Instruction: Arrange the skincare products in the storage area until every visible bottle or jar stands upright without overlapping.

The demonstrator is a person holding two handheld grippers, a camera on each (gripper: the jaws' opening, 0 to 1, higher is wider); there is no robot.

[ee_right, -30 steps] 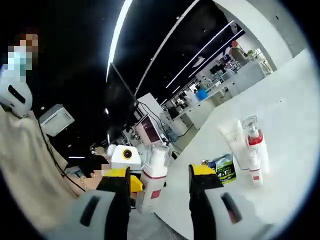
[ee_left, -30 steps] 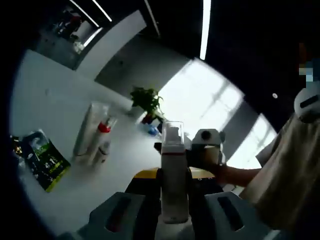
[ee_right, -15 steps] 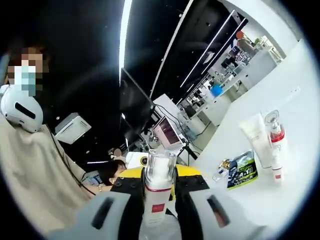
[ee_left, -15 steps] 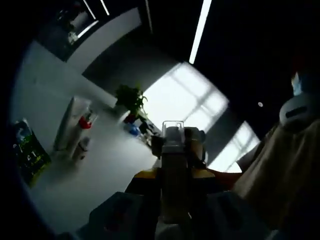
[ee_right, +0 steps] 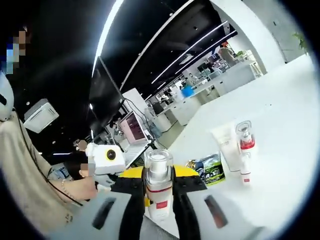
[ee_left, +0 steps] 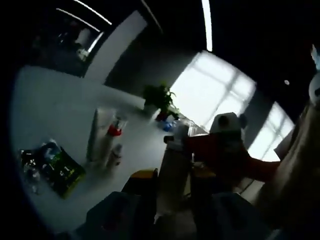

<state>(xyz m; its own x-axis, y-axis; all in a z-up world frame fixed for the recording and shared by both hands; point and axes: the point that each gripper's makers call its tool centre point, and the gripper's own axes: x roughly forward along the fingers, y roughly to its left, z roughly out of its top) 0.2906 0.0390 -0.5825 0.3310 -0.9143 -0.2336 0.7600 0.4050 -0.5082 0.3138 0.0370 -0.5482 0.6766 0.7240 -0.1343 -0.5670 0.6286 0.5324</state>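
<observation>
White bench (ee_right: 280, 100) carries a tube (ee_right: 227, 149) and red-collared bottle (ee_right: 245, 145); my right hand-held gripper (ee_right: 159, 192) and left hand-held gripper (ee_left: 172, 182) both clamp the clear-capped bottle (ee_right: 158, 187).

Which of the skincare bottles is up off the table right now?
The clear-capped pump bottle, clamped between the right gripper jaws. The white tube, the red-collared bottle and the small bottle beside them lie on the white table.
</observation>
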